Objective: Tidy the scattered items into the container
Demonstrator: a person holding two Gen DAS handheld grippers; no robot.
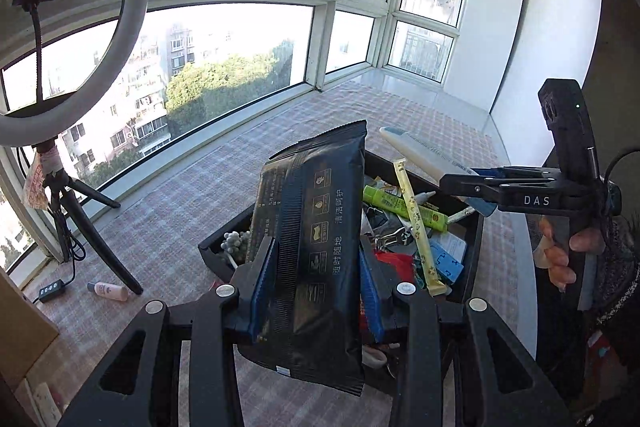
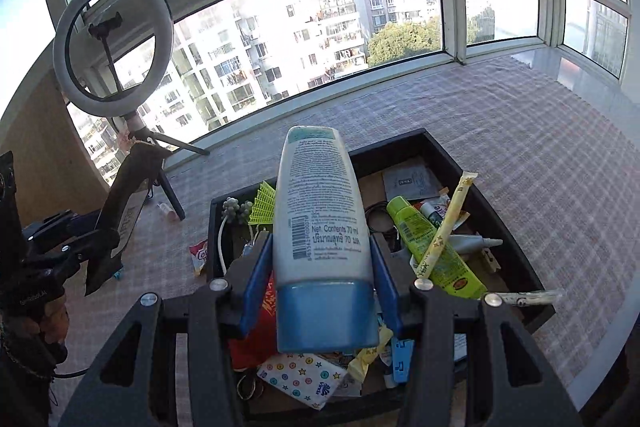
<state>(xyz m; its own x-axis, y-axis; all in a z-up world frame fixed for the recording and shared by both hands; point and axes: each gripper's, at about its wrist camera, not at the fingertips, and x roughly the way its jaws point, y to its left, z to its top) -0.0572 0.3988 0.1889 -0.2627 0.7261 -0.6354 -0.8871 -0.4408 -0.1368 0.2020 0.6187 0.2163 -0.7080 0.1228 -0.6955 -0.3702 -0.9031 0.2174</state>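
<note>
In the left wrist view my left gripper (image 1: 316,267) is shut on a black wet-wipes pack (image 1: 312,227), which stands upright over the near-left part of the black tray (image 1: 475,243). My right gripper (image 1: 452,181) reaches in from the right above the tray. In the right wrist view the right gripper (image 2: 320,263) is shut on a white bottle with a blue cap (image 2: 320,211), cap toward the camera, above the tray (image 2: 384,147). The left gripper (image 2: 92,243) shows at the left edge with the black pack (image 2: 124,195) in it.
The tray holds several items: a green tube (image 2: 432,251), a yellow stick packet (image 2: 448,223), a red packet (image 2: 260,331) and a patterned tissue pack (image 2: 300,375). A snack packet (image 2: 199,255) and a small pink bottle (image 1: 108,291) lie on the checked cloth left of the tray. A ring light on a tripod (image 1: 60,27) stands by the window.
</note>
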